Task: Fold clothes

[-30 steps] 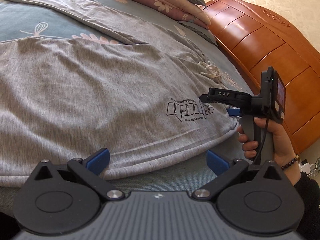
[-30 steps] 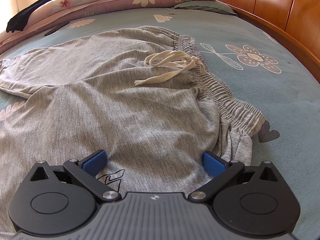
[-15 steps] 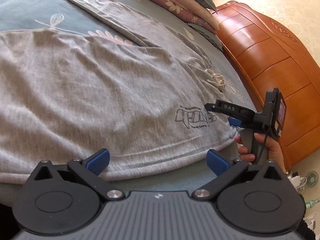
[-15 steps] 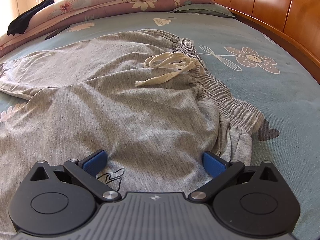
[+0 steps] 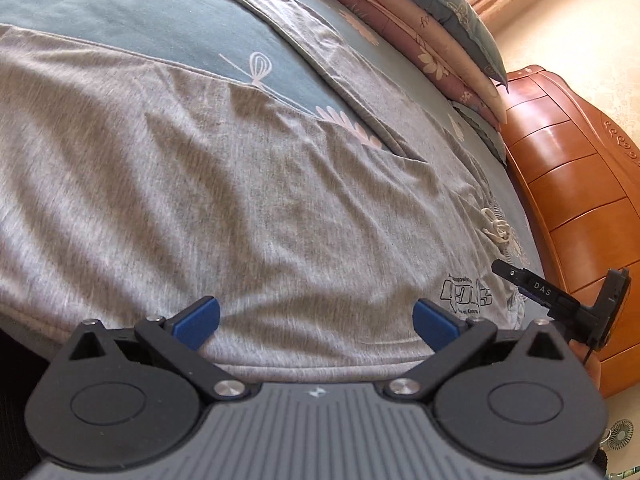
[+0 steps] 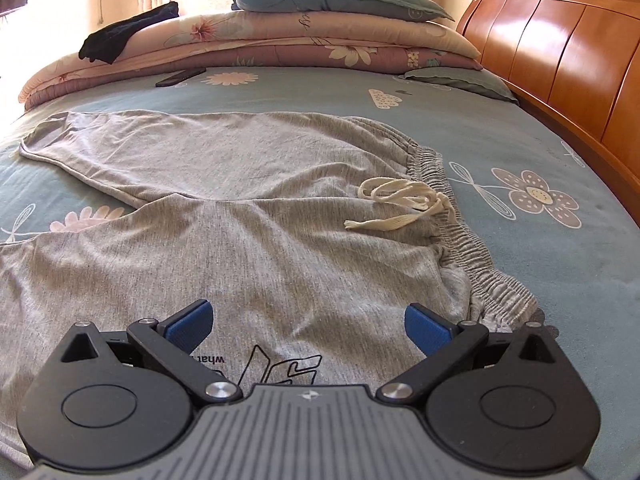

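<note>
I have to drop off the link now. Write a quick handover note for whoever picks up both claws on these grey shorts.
Left claw: open, holding nothing, over the near leg hem of the grey shorts.
Right claw: open, holding nothing, over the printed logo near the waistband.
The shorts lie spread flat on the bed sheet, drawstring loose on top.
Done: laid out only; no fold is visible.
Left: grip the near edge with both claws, fold, then fold again.

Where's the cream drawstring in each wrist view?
Left wrist: cream woven drawstring, far right, knotted by the wooden bed frame.
Right wrist: right of centre, on the grey sweatpants beside the waistband.
Shared landmark: black printed logo.
</note>
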### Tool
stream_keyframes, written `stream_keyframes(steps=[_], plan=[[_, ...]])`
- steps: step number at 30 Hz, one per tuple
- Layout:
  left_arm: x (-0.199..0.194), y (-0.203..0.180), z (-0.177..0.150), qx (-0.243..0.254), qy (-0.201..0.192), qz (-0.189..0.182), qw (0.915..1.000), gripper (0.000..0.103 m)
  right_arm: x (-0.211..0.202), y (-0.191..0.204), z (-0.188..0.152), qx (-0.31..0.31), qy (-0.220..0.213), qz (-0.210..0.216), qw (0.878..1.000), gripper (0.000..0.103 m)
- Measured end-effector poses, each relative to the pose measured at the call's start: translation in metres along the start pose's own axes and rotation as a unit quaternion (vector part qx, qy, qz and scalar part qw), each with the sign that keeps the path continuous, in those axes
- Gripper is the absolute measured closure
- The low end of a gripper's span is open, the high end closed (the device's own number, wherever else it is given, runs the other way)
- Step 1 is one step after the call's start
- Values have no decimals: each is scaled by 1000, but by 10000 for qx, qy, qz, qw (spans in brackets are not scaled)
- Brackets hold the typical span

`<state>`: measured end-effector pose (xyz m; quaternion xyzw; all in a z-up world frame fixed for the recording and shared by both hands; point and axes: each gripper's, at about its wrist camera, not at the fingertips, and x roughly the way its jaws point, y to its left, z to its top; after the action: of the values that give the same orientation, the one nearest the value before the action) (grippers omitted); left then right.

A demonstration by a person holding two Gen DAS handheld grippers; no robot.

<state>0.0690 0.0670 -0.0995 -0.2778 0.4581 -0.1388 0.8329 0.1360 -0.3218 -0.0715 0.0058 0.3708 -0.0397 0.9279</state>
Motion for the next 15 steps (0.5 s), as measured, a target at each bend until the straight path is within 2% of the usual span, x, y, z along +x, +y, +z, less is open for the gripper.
stream_keyframes(steps=[2,6,10,12,15], plan=[[-8,-1,2,73,-53,220,9997,1,1,-2,0,90,61,14,9999,0],[-18,-3,18,97,-323,192,9992,1,1,-6,-1,311,143,319,9989,0],[-9,5,21,-101,-25,511,9986,1,3,0,-3,351,240,559,9975,0],[-10,13,17,-191,47,712,9973,1,3,3,-4,303,262,574,9975,0],[-20,19,15,-344,124,814,9960,1,4,7,-5,176,316,499,9981,0]])
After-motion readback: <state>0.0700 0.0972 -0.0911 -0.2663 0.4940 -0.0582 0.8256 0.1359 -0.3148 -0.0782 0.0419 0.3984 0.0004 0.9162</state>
